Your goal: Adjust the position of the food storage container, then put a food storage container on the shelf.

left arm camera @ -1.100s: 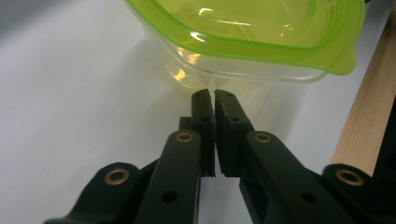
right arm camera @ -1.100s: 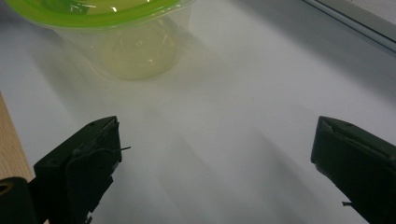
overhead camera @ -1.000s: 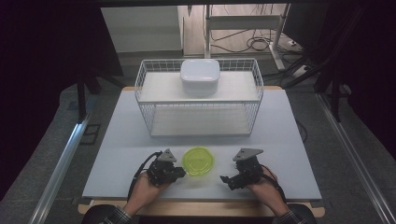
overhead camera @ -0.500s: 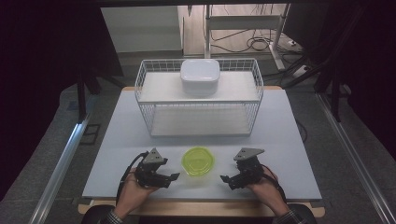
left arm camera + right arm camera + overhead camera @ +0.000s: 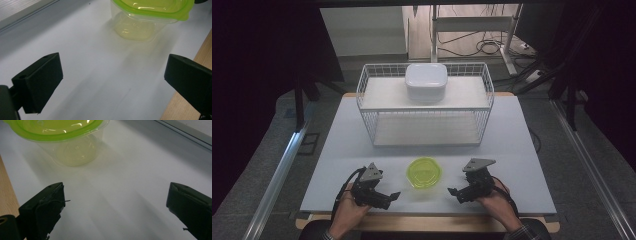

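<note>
Resting on pale tabletop (image 5: 522, 150), apparently dim room: lidded container (image 5: 424, 172) between released jaws.

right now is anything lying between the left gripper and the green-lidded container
No. In the left gripper view the white tabletop between the open left gripper and the green-lidded container is bare. The high view shows the same gap.

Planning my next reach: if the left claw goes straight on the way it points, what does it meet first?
Most likely the green-lidded container, ahead and slightly to one side of the open left claw. Bare table lies between; depth is hard to judge.
</note>
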